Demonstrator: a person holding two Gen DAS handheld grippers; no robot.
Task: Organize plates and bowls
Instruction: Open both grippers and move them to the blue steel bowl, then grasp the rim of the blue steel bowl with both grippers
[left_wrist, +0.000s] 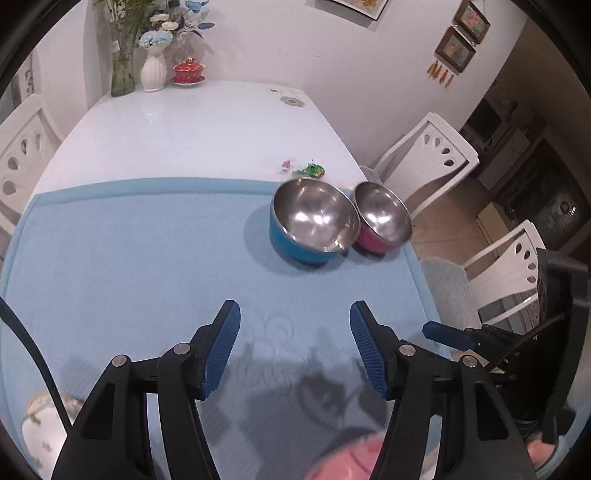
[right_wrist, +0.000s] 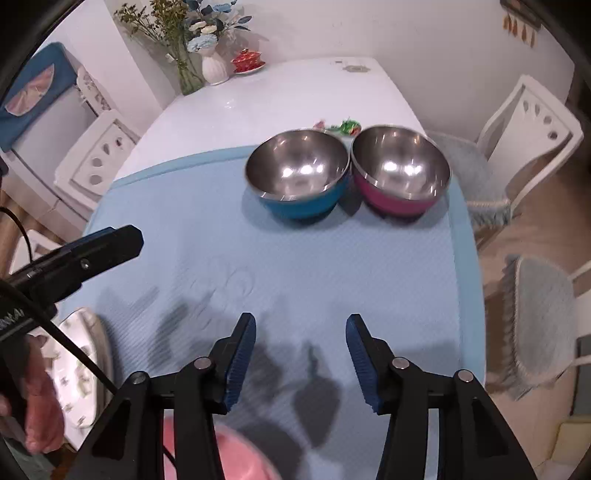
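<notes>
A blue steel-lined bowl (left_wrist: 314, 221) (right_wrist: 298, 173) and a pink steel-lined bowl (left_wrist: 382, 220) (right_wrist: 400, 170) stand side by side, touching, at the far right of the light blue mat (left_wrist: 147, 258) (right_wrist: 295, 277). My left gripper (left_wrist: 295, 347) is open and empty above the mat's near part. My right gripper (right_wrist: 301, 362) is open and empty, also above the near part. A white patterned plate (left_wrist: 44, 432) (right_wrist: 79, 373) lies at the mat's near left edge. A pink plate (left_wrist: 351, 458) (right_wrist: 229, 461) shows partly under the grippers.
The white table (left_wrist: 192, 125) (right_wrist: 280, 99) carries flower vases (left_wrist: 153, 70) (right_wrist: 214, 66), a red lidded cup (left_wrist: 189, 72) (right_wrist: 247, 61) and candy wrappers (left_wrist: 308, 170) (right_wrist: 345, 127) behind the bowls. White chairs (left_wrist: 428, 162) (right_wrist: 524, 122) stand at the table's right and left sides.
</notes>
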